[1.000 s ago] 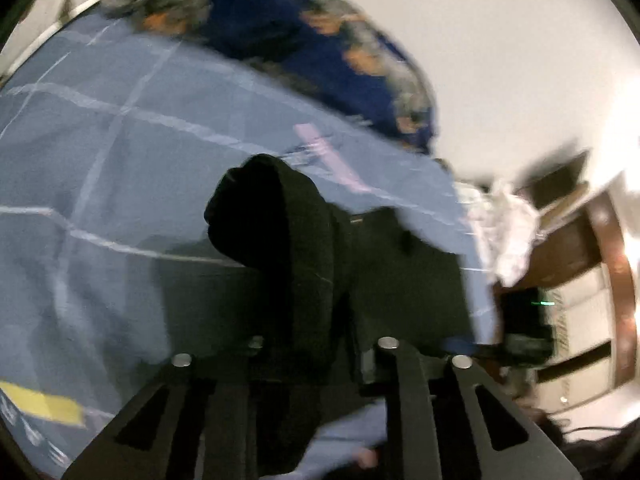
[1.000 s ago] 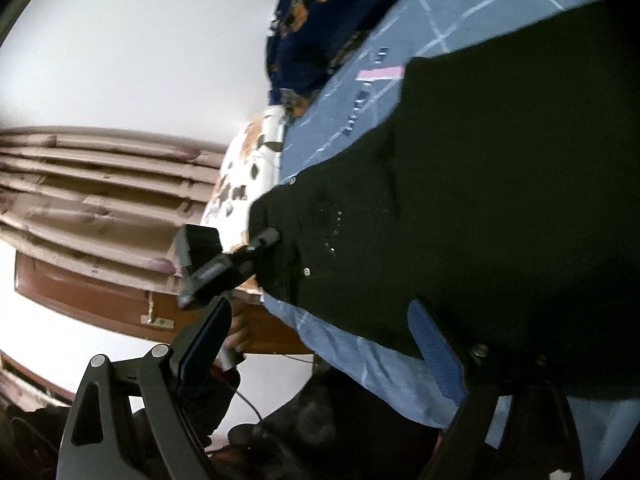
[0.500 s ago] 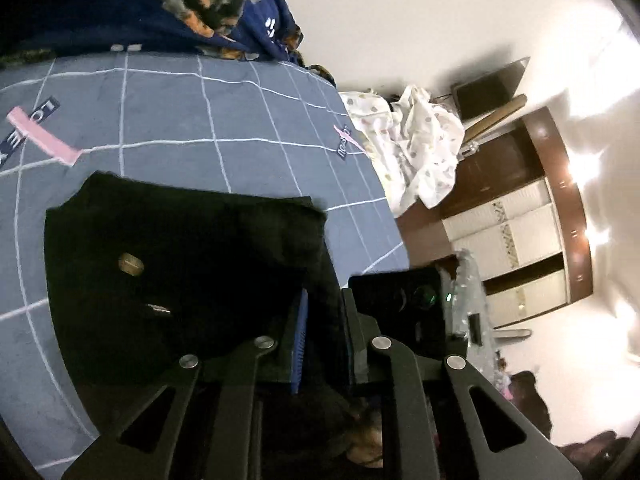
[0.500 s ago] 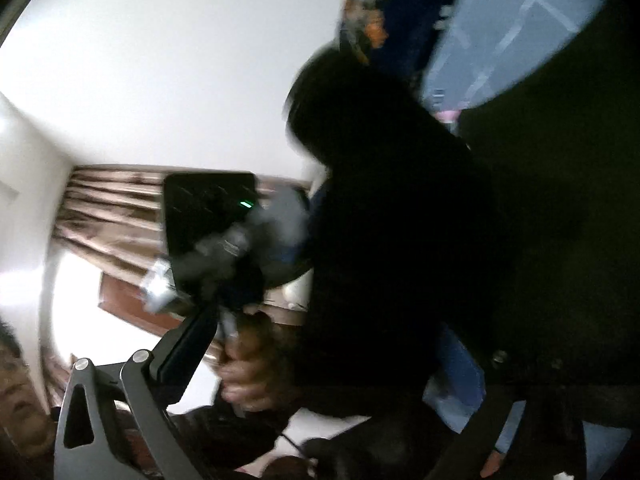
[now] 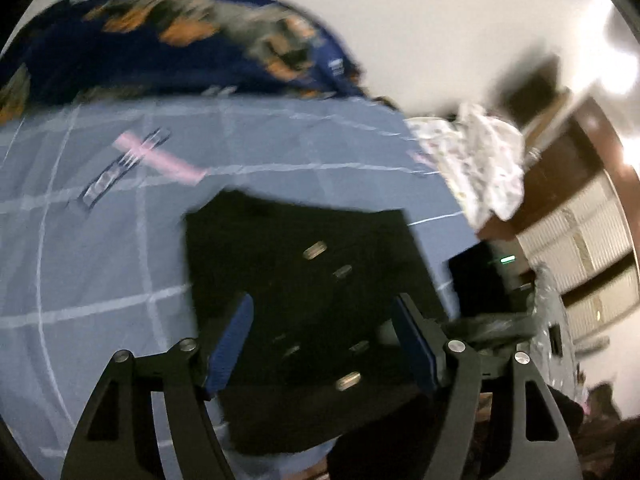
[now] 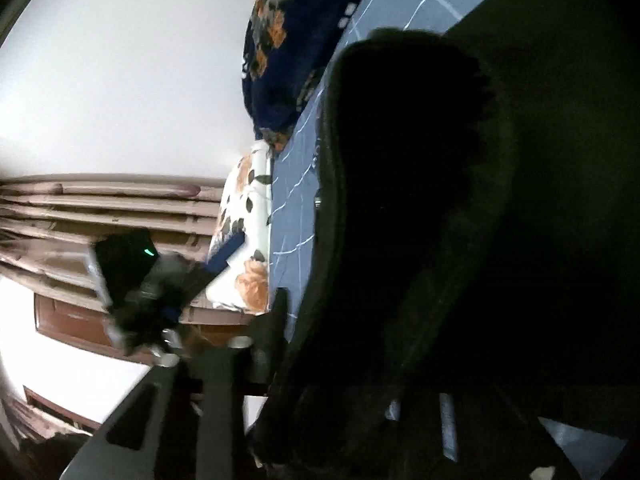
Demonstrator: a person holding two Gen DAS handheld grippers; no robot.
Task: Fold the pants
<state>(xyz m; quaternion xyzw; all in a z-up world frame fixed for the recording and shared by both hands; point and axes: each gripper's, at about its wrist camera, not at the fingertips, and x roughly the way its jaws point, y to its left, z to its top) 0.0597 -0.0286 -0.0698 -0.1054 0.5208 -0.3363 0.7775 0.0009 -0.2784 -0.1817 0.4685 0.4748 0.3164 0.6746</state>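
The black pants (image 5: 312, 264) lie folded on the blue checked sheet (image 5: 100, 240), metal buttons showing. My left gripper (image 5: 324, 344) hovers just above their near part. Its jaws are opening and the blue pads (image 5: 232, 344) stand wide apart, pressing on nothing. In the right wrist view a thick bunched fold of the pants (image 6: 408, 200) rises straight out of my right gripper (image 6: 360, 360). Those jaws are closing on the fold: the left finger (image 6: 276, 320) lies against the cloth, while dark fabric hides the right finger. Beyond the pants, my left gripper's body (image 6: 128, 264) shows, blurred.
A dark blue flowered blanket (image 5: 180, 52) is heaped at the far end of the bed. A white spotted cloth (image 5: 480, 160) hangs off the right edge, near a wooden wardrobe (image 5: 580, 208). A flowered pillow (image 6: 248, 240) and curtains (image 6: 100, 208) lie left of the bed.
My left gripper carried a fold of the pants over, laid it down and has now opened and drawn back. My right gripper, wide open before, has narrowed onto a bunched fold of the pants.
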